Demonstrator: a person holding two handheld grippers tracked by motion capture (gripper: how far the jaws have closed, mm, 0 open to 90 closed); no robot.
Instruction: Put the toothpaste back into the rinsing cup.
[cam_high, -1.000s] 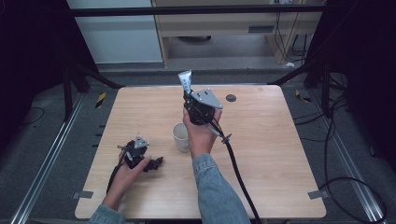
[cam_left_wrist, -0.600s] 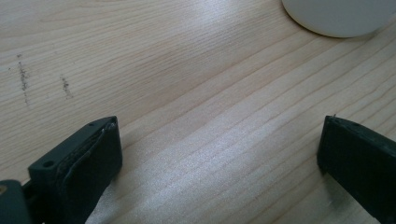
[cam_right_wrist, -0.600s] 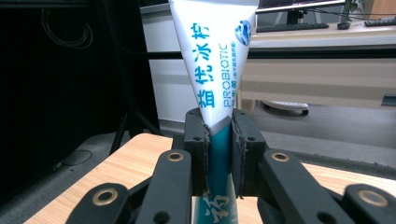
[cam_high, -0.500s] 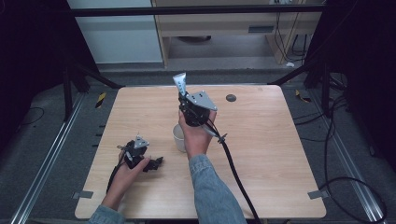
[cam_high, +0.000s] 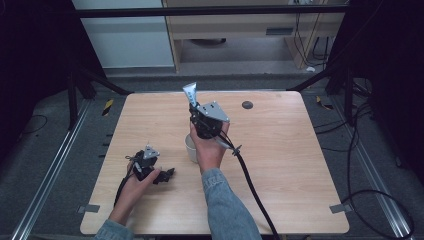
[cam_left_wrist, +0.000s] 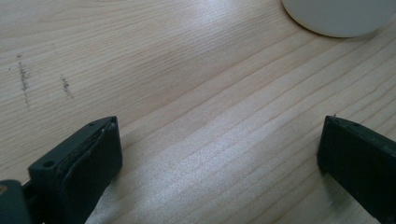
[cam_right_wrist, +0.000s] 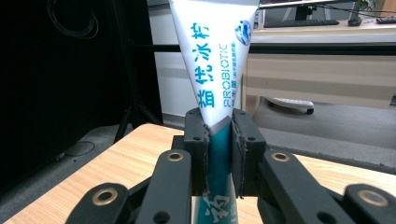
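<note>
Gripping the toothpaste tube (cam_right_wrist: 219, 60) tight, the right gripper (cam_high: 196, 109) holds it above the cup (cam_high: 191, 147); lowering it in remains. Left of the cup, the left gripper (cam_high: 165, 175) rests wide open, empty.

Light wooden surface (cam_high: 280, 165) is sitting on a grey floor (cam_high: 380, 150). A white cup (cam_high: 191, 148) is standing near its middle. A small dark round disc (cam_high: 247, 105) is lying near the far edge. The left gripper (cam_high: 165, 176) is resting on the near-left part, fingers (cam_left_wrist: 88, 158) spread apart over bare wood.
</note>
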